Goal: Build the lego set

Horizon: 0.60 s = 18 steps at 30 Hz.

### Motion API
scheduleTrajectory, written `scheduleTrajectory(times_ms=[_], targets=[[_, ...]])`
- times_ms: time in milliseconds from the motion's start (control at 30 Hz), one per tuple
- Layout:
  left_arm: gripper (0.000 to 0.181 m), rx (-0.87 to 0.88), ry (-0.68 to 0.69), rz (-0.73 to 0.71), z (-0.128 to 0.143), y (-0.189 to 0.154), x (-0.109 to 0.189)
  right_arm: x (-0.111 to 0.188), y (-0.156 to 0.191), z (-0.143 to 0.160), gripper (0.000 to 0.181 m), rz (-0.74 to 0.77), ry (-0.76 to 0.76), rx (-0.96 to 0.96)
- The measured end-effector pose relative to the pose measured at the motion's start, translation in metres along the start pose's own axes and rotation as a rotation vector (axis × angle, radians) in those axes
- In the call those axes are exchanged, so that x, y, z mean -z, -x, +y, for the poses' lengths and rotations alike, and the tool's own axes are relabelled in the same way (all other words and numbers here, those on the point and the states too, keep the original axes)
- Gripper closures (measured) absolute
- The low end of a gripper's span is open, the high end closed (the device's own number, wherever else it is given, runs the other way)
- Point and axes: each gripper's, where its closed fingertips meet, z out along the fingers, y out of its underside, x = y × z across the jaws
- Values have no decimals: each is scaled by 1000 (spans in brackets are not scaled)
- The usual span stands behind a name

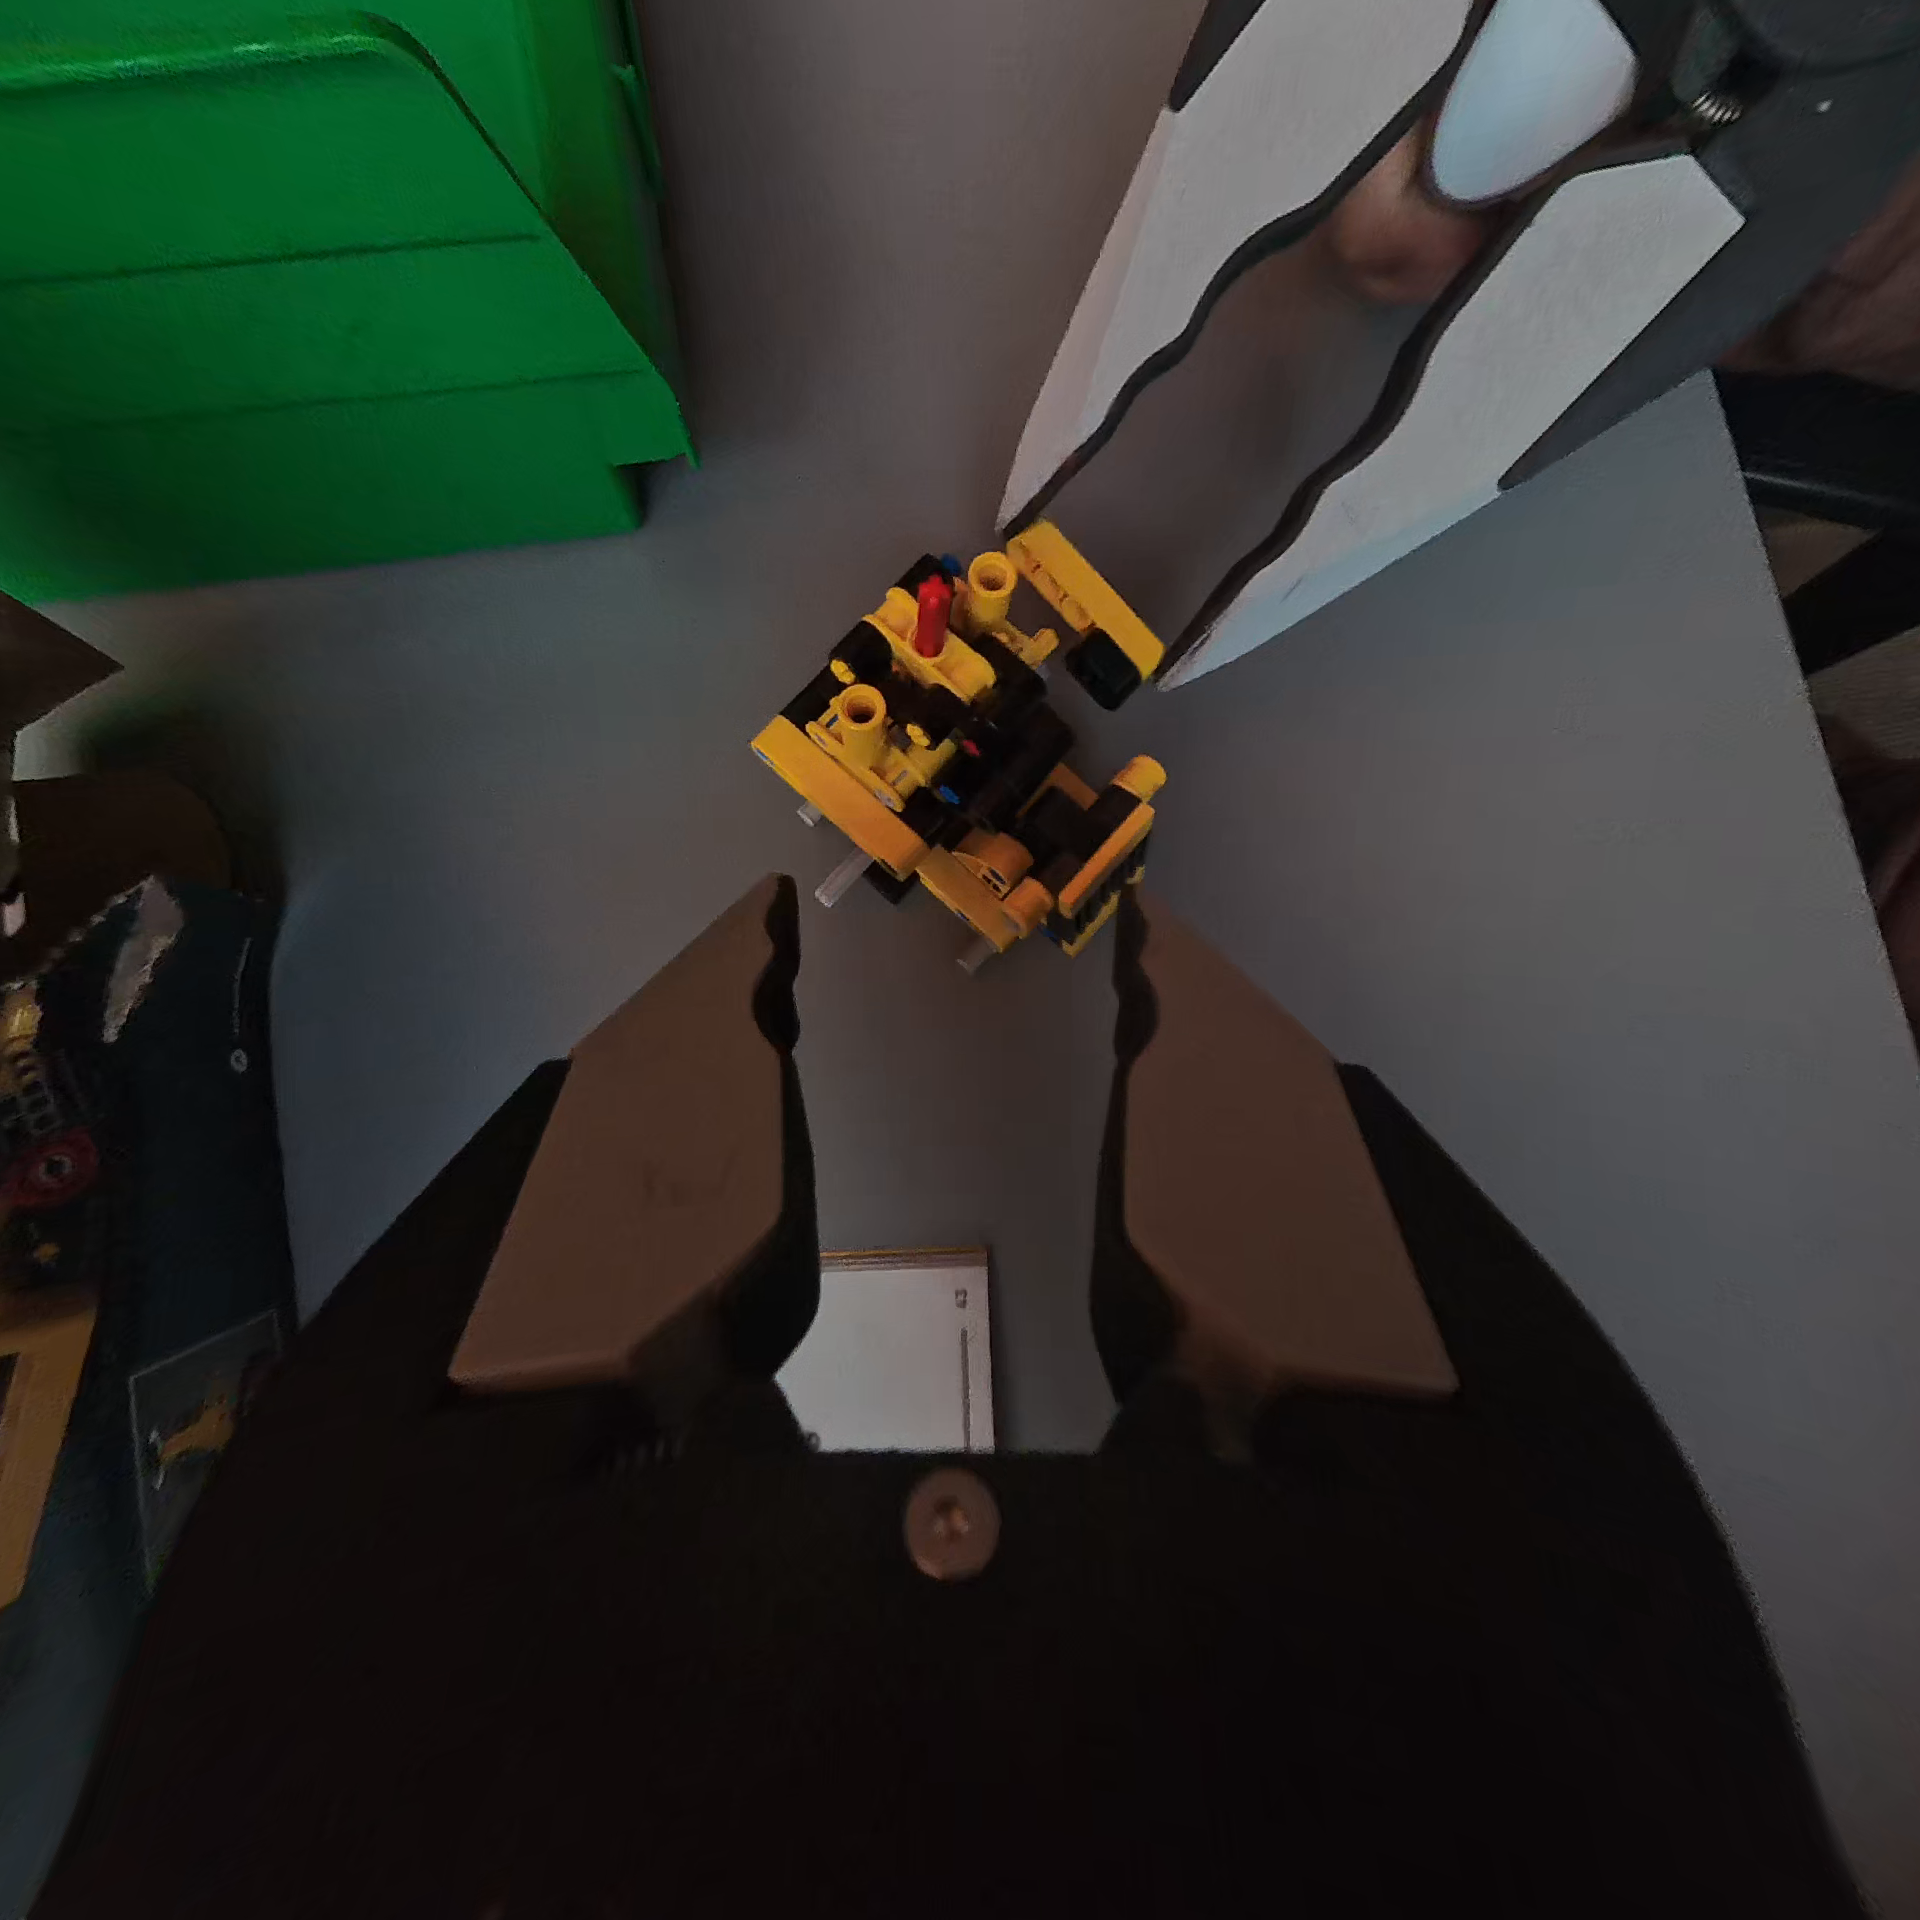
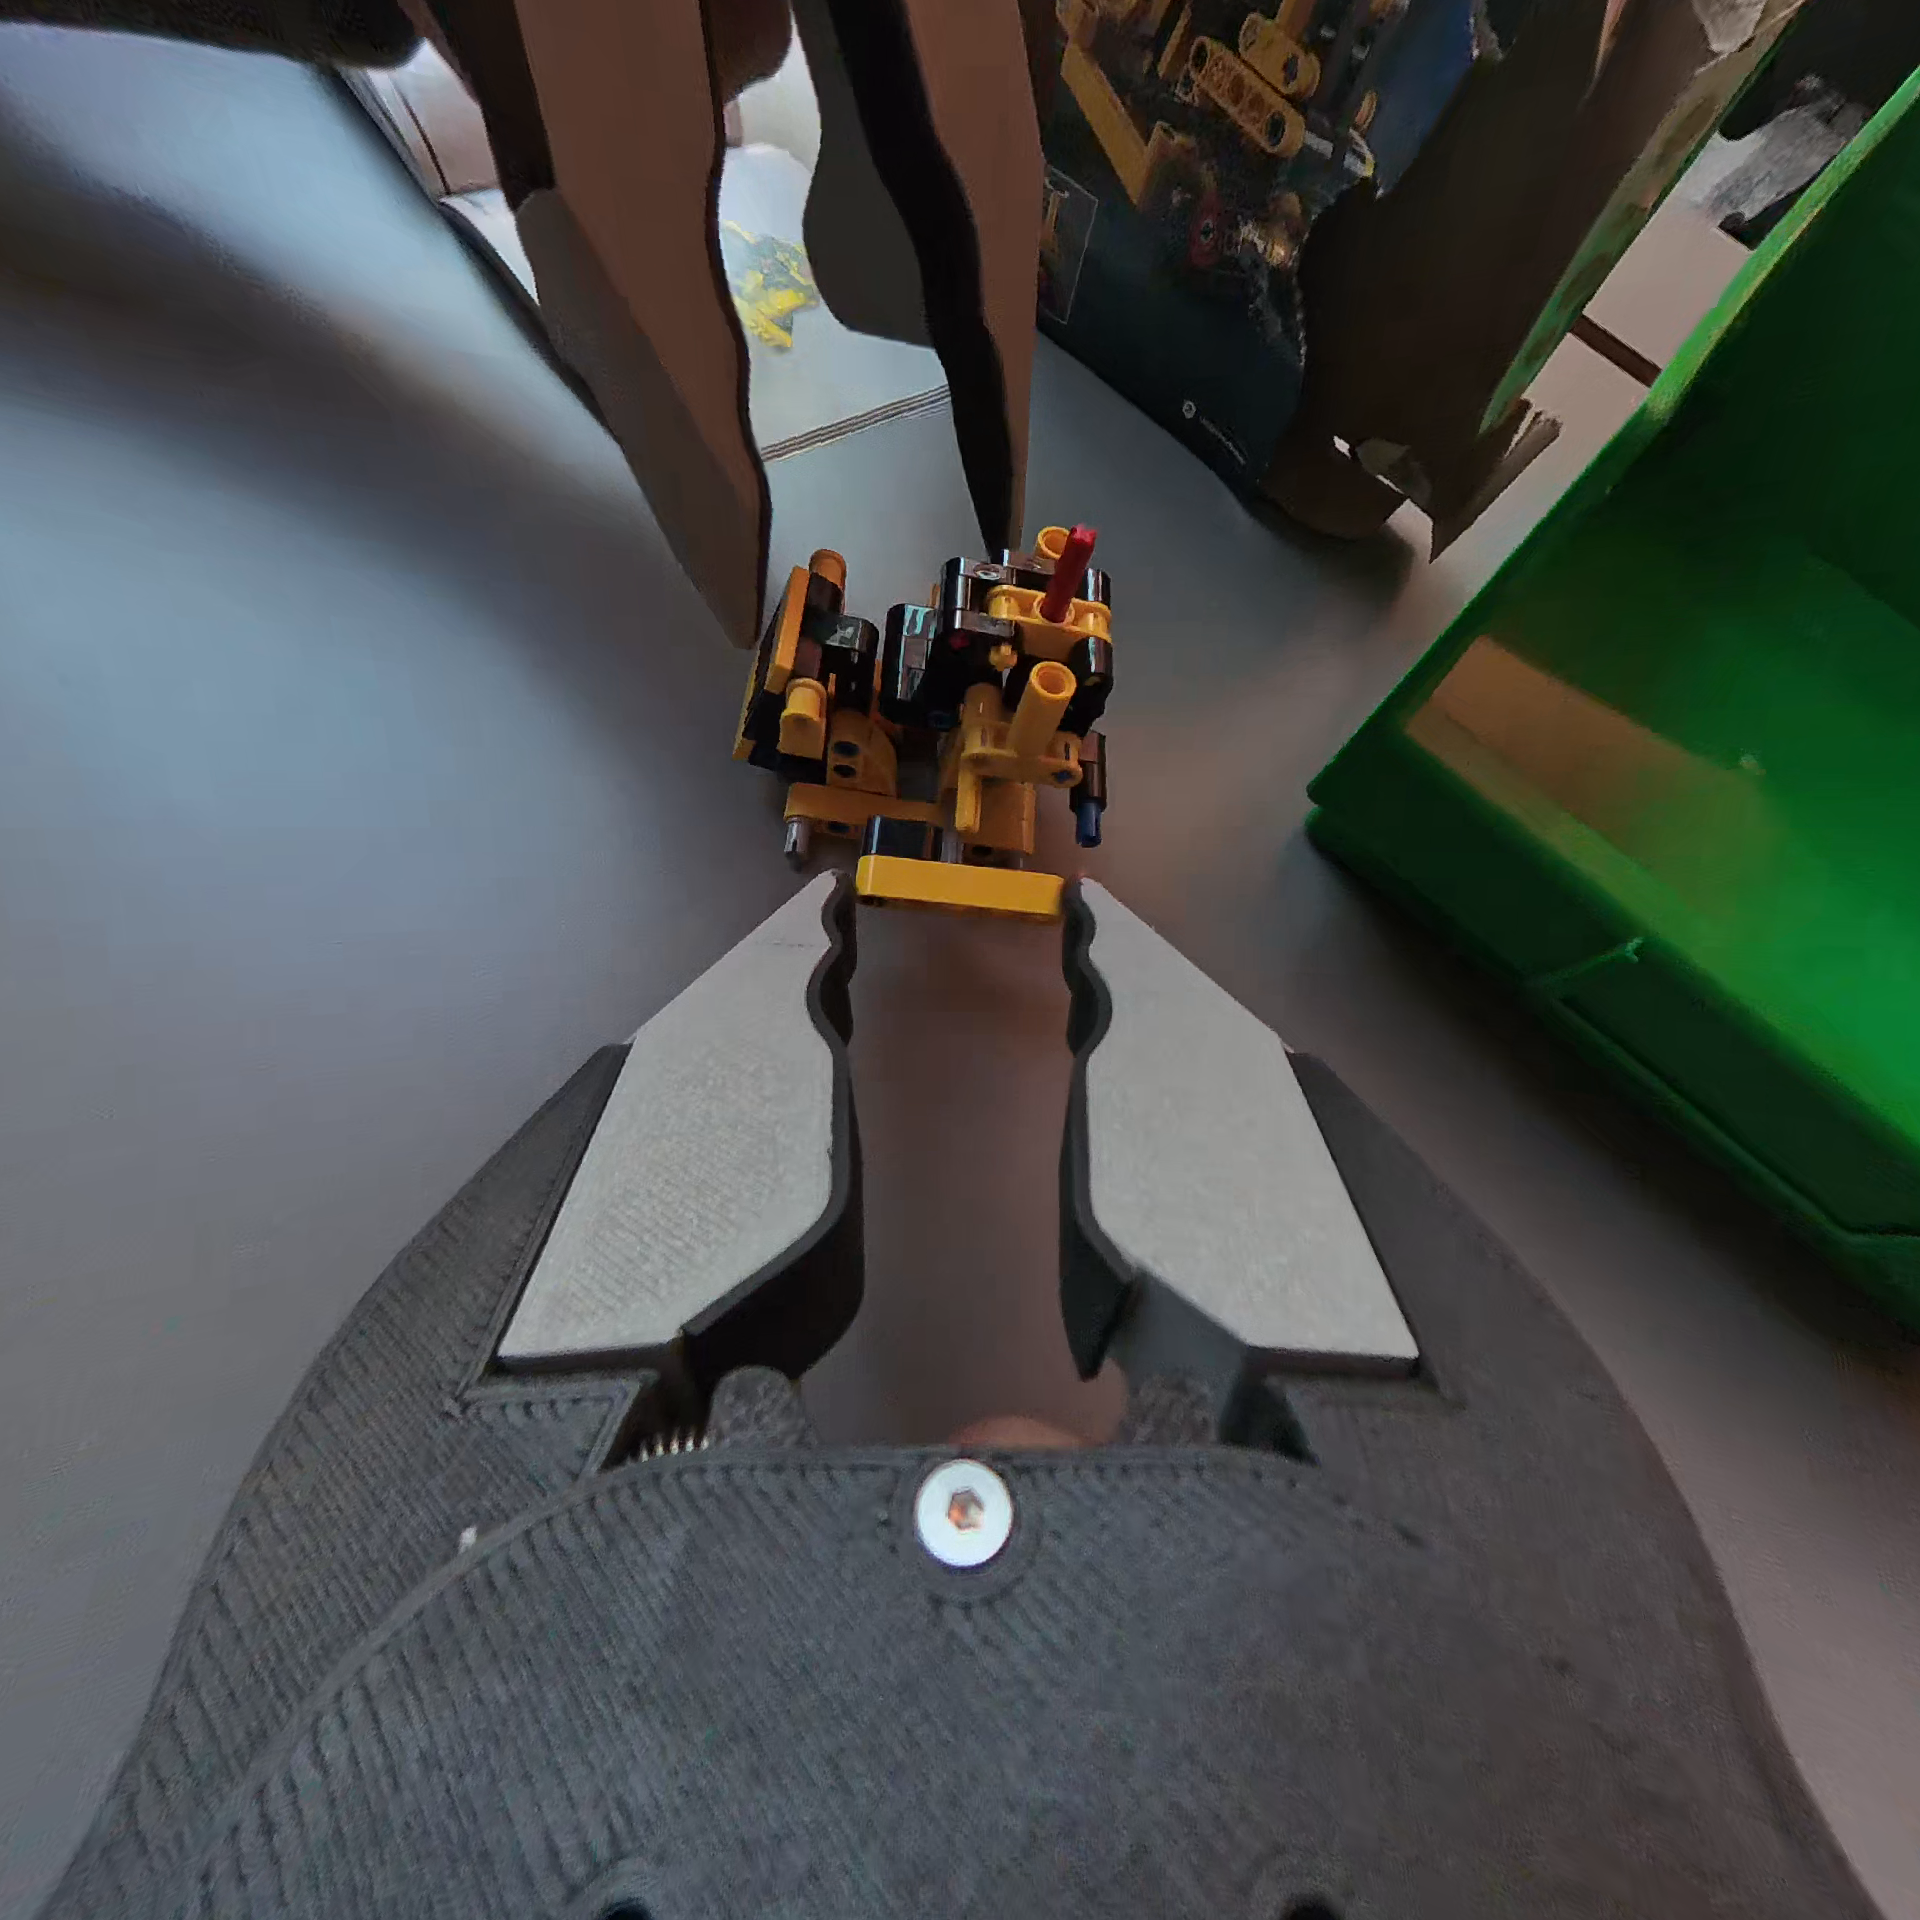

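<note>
A half-built yellow-and-black lego model [image 1: 961, 748] sits on a grey table [image 1: 1455, 883], caught between two hand-held tongs that face each other across it. The left gripper [image 1: 956, 914], with tan fingers, reaches in from one side with its jaws spread wide; one fingertip touches or nearly touches the model's end plate, the other stands clear beside a pale axle stub. The right gripper [image 2: 958, 899], with pale grey fingers [image 2: 727, 1122], comes from the opposite side, its tips set at either end of a yellow beam [image 2: 961, 891] on the model's near edge (whether they actually pinch the beam cannot be told from either view). A red axle pin [image 1: 932, 615] stands upright from the top of the model, with two yellow tube connectors rising close by. A green plastic bin [image 1: 312, 281] stands well apart on the table, and the dark printed set box [image 2: 1195, 208] rests near it. A white booklet [image 1: 894, 1351] lies on the table beneath the left gripper.
</note>
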Motion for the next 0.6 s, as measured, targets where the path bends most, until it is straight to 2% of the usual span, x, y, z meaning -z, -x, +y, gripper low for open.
scheduleTrajectory(times_ms=[400,600], targets=[[126,-120,14,14,5,-7,-13,-4,-3,-3,144,-38,4,-45],[123,-70,-59,64,-11,1,-3,-7,-6,-6,144,-65,19,-16]])
